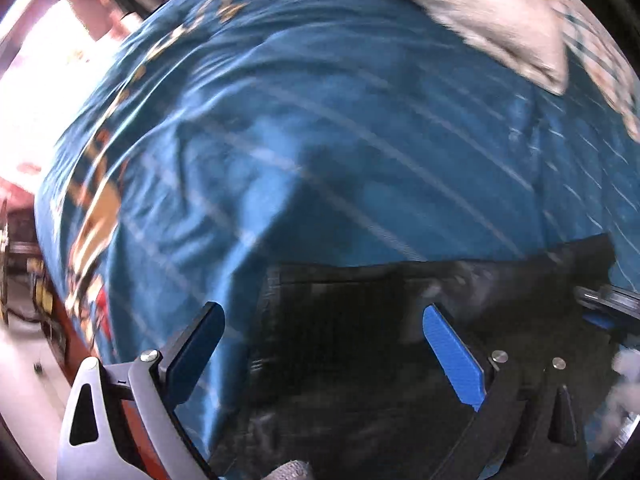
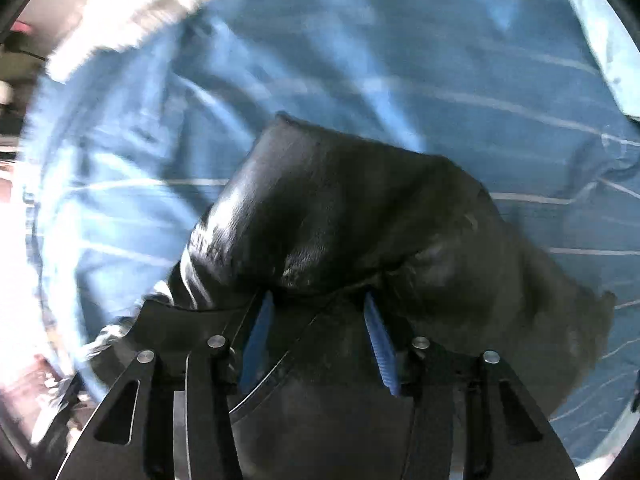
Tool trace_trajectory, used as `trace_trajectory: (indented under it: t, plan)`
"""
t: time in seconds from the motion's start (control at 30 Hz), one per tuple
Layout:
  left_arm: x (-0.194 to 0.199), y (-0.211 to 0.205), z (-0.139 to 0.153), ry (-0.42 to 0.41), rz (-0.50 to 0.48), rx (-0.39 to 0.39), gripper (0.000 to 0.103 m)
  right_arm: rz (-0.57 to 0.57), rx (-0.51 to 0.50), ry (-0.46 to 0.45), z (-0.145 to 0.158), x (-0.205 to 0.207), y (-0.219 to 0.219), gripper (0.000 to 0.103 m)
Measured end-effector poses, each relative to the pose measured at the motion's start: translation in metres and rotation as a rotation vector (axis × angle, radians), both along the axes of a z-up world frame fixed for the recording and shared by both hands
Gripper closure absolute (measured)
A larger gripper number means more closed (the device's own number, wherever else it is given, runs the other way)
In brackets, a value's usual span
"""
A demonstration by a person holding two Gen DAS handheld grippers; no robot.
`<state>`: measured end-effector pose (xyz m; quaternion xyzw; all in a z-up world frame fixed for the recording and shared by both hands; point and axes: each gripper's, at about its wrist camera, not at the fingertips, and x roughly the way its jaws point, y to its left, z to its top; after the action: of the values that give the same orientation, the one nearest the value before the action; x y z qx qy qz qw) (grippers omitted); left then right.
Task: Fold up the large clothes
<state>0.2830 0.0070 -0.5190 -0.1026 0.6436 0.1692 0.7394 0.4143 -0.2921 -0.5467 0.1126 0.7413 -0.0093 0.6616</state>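
A black garment [image 1: 360, 320] lies on a blue striped bedsheet [image 1: 320, 140]. In the left wrist view my left gripper [image 1: 324, 312] is open, its blue pads [image 1: 452, 356] spread wide just above the garment's near edge, holding nothing. In the right wrist view the black garment [image 2: 340, 208] is bunched and lifted in front of my right gripper [image 2: 318, 300]. Its blue pads [image 2: 380, 344] stand partly apart with a thick fold of the black cloth between them. The right gripper's edge [image 1: 608, 296] shows at the right of the left wrist view.
A white cloth or pillow [image 1: 480, 12] lies on the far part of the bed, also seen in the right wrist view [image 2: 132, 12]. The sheet has an orange patterned border [image 1: 96, 208] along the bed's left edge, with floor and furniture beyond.
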Motion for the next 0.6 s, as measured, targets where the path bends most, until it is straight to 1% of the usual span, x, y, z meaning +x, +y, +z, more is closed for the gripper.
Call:
trace_trajectory:
  t: [0.03, 0.1, 0.13, 0.17, 0.23, 0.27, 0.33, 0.37, 0.4, 0.43, 0.47, 0.5, 0.57, 0.6]
  plan:
    - [0.003, -0.005, 0.002, -0.001, -0.016, 0.001, 0.001, -0.036, 0.022, 0.014, 0.000, 0.002, -0.006, 0.053]
    - [0.011, -0.026, 0.003, -0.006, -0.070, -0.022, 0.001, -0.075, 0.084, 0.040, 0.013, 0.003, -0.018, 0.053]
    - [0.013, -0.035, 0.004, -0.006, -0.081, -0.034, 0.001, -0.104, 0.123, 0.031, 0.023, 0.000, -0.026, 0.053]
    - [0.018, -0.051, 0.003, -0.007, -0.107, -0.063, 0.001, -0.133, 0.149, 0.011, 0.035, -0.005, -0.037, 0.053]
    - [0.023, -0.073, -0.002, -0.008, -0.148, -0.080, 0.001, -0.186, 0.158, -0.044, 0.063, -0.022, -0.064, 0.053]
    - [0.027, -0.094, -0.008, -0.006, -0.188, -0.085, 0.001, -0.211, 0.167, -0.076, 0.077, -0.035, -0.080, 0.053]
    - [0.032, -0.121, -0.024, 0.013, -0.244, -0.067, 0.001, -0.253, 0.147, -0.113, 0.093, -0.058, -0.108, 0.053]
    - [0.035, -0.138, -0.048, 0.052, -0.280, -0.043, 0.001, -0.280, 0.135, -0.127, 0.098, -0.072, -0.124, 0.051]
    - [0.035, -0.144, -0.065, 0.070, -0.281, -0.036, 0.000, -0.302, 0.124, -0.125, 0.098, -0.085, -0.139, 0.051]
    - [0.036, -0.142, -0.075, 0.061, -0.264, -0.054, 0.000, -0.329, 0.119, -0.112, 0.095, -0.097, -0.153, 0.051]
    - [0.038, -0.138, -0.077, 0.049, -0.244, -0.081, 0.000, -0.369, 0.131, -0.096, 0.089, -0.109, -0.168, 0.050]
    - [0.040, -0.132, -0.076, 0.055, -0.231, -0.112, 0.000, -0.402, 0.150, -0.084, 0.080, -0.120, -0.178, 0.050]
    - [0.041, -0.127, -0.070, 0.070, -0.244, -0.127, 0.000, -0.507, 0.229, -0.090, 0.067, -0.146, -0.206, 0.050]
    - [0.040, -0.124, -0.062, 0.074, -0.239, -0.132, 0.000, -0.531, 0.257, -0.101, 0.057, -0.151, -0.209, 0.050]
